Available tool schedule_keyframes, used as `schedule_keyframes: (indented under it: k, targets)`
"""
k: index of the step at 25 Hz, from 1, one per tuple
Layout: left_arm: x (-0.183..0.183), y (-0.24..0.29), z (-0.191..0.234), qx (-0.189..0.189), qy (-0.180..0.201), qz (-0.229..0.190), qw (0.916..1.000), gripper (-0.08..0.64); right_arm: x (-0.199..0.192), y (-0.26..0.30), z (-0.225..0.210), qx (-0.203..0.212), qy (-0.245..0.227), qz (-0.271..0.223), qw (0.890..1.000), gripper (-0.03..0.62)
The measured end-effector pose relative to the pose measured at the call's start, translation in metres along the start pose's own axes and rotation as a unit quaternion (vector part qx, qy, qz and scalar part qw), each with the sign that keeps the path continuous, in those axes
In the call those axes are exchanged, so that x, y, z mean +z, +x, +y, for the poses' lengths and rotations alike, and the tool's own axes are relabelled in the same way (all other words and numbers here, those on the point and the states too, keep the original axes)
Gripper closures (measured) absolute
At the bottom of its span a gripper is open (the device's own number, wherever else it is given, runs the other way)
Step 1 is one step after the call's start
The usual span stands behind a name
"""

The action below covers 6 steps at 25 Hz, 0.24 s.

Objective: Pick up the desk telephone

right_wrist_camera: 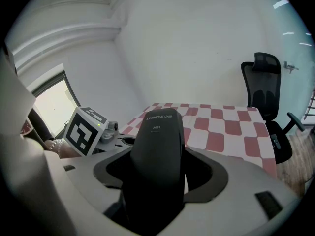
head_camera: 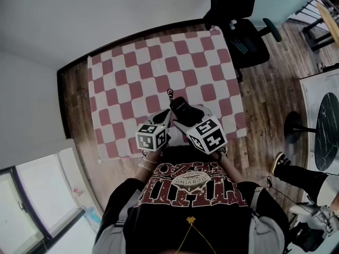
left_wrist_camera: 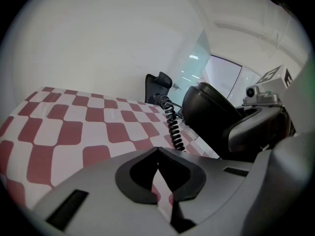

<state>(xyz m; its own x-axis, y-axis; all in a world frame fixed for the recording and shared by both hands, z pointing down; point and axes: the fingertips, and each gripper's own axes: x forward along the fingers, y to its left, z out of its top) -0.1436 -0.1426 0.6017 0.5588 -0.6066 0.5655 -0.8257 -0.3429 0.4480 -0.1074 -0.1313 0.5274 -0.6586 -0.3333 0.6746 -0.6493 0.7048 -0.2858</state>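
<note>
Right gripper has the telephone handset, left gripper is empty.

Head view: right gripper [head_camera: 192,119] and left gripper [head_camera: 165,118] sit side by side at the 6 o'clock edge of the checkered table [head_camera: 132,73]. The black telephone handset [head_camera: 181,108] sticks out toward 12 o'clock, its coiled cord [head_camera: 170,95] just past it. The office chair [head_camera: 238,20] is at the table's 1 o'clock corner. Left gripper view: the 2 jaws are pressed together with nothing between them. The handset is at 3 o'clock, cord at its 9 o'clock side, over the cloth. Right gripper view: the 2 jaws pinch the handset across its middle, with its printed end pointing to 12 o'clock. The left gripper's marker cube is at 9 o'clock, the chair at 2 o'clock.
</note>
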Motion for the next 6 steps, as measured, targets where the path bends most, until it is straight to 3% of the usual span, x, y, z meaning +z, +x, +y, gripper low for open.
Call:
schedule_keyframes:
  k: [6]
  targets:
    - [0.0000,0.0014,0.0016,0.000,0.000,0.000,1.0000,0.560,-0.0010,0.0029,0.0002,0.001,-0.004,0.005,1.000,0.275]
